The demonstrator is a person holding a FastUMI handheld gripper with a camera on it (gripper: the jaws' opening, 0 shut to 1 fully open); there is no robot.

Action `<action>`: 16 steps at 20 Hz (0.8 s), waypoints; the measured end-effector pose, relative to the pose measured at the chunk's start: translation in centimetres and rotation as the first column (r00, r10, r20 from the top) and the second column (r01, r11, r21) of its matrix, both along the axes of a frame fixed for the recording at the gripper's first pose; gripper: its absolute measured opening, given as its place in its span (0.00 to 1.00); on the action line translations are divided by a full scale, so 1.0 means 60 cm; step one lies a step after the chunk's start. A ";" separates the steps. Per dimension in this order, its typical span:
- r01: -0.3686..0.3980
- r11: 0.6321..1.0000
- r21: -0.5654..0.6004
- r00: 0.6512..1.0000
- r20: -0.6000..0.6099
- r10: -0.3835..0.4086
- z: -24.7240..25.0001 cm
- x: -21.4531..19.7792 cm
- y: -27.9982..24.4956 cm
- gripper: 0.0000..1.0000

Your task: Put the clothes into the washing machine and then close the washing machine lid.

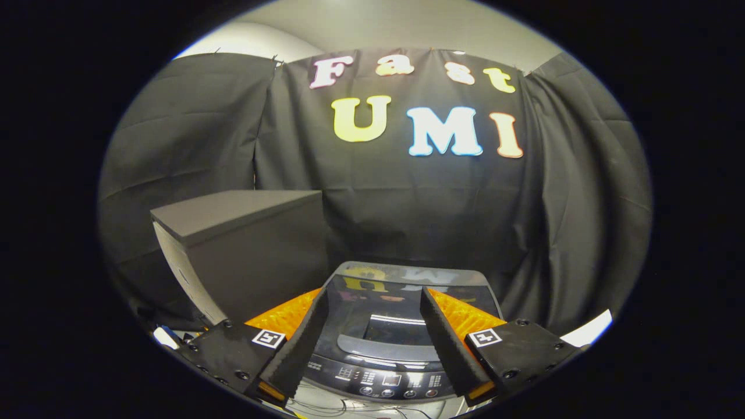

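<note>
A: How did the gripper (372,302) stand?

B: It hung with its fingers (302,343) spread wide and nothing between the pads; it gripped nothing. The top of the washing machine (401,343) lay in the gap between them, lower down.

A: And the machine itself?

B: Its lid (396,291) was down, flat and glossy, mirroring the wall. The control panel (384,381) ran crosswise along the near edge, closest to the fingers, and the hinge side pointed away toward the black curtain (407,209). So the top's long axis ran from the gripper toward the curtain.

A: Room to move?

B: To the left, a dark box (244,250) stood just beside the machine, its top higher than the lid, walling that flank. The curtain hung close behind the machine's far edge. The right side lay open as far as the curtain folds. Above the lid the air was free.

A: Any clothes?

B: I could not tell.
</note>
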State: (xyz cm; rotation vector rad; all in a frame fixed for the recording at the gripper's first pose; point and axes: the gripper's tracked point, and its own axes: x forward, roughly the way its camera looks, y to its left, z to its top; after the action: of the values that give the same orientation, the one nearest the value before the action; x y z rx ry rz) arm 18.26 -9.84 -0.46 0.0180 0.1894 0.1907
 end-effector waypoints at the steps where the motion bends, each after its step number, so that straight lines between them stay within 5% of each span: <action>1: 0.024 1.000 0.006 1.000 0.013 -0.024 0.006 -0.022 0.002 0.98; 10: 0.159 0.986 0.042 0.973 0.160 -0.164 0.066 -0.244 0.010 0.98; 16: 0.201 0.979 0.025 0.959 0.198 -0.202 0.077 -0.307 0.008 0.98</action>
State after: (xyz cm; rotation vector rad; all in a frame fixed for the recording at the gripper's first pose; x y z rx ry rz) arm -0.18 -9.39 4.19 0.0228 -0.0140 -0.0117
